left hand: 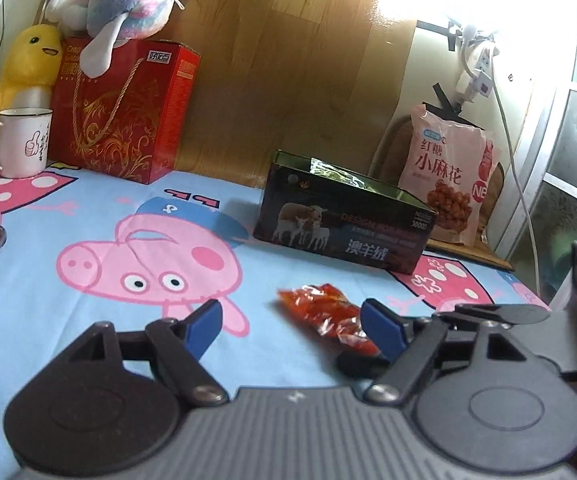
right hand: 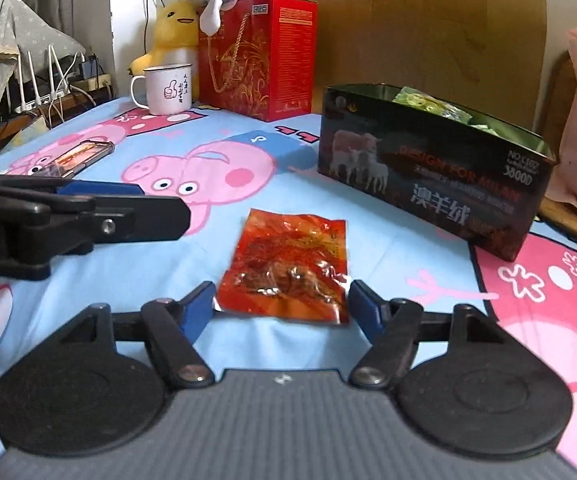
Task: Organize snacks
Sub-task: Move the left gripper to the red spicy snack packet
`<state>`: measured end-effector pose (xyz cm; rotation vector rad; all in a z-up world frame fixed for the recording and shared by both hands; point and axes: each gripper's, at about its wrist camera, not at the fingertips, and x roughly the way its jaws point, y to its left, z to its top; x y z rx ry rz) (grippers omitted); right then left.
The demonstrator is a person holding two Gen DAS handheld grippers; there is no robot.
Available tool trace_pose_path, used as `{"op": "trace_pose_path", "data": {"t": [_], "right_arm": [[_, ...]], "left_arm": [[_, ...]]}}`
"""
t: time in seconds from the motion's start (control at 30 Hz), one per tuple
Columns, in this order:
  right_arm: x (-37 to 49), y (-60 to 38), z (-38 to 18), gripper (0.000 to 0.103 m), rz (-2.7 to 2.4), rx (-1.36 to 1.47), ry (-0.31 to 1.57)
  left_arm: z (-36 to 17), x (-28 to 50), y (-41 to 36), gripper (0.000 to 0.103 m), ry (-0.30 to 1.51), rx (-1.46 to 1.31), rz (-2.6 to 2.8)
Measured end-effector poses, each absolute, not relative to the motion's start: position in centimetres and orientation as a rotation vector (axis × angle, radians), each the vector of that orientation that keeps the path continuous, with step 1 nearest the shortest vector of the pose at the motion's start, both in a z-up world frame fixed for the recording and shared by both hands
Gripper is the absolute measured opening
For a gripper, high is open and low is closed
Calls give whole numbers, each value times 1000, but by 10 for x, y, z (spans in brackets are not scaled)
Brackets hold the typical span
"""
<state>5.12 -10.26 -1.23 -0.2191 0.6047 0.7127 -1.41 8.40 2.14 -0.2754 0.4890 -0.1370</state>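
Observation:
A red snack packet lies flat on the Peppa Pig cloth; it also shows in the left wrist view. My right gripper is open, its blue fingertips either side of the packet's near edge, not closed on it. My left gripper is open and empty, to the left of the packet; it shows side-on in the right wrist view. A dark open box with sheep print stands behind the packet with green-wrapped snacks inside; it also shows in the left wrist view.
A pink snack bag leans behind the box at right. A red gift box with plush toys and a white mug stand at the back left. A phone lies at the left.

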Motion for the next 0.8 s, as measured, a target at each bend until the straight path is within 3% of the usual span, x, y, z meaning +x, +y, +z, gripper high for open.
{"op": "trace_pose_path", "data": {"t": [0.03,0.07,0.2,0.8], "right_arm": [[51,-105,-12,53,714,-210,605],[48,-108,-11,51,718,-203,607],[29,-123,-11,49,736,-253,569],[10,-229,-15,58,561,-70,567]], "left_arm": [[21,-14,85,79,491,-279,-138],[21,-14,85,79,492,-281,-139],[20,-13,83,79,505,-272,-143],[20,53,33,79,743,-403,-444]]}}
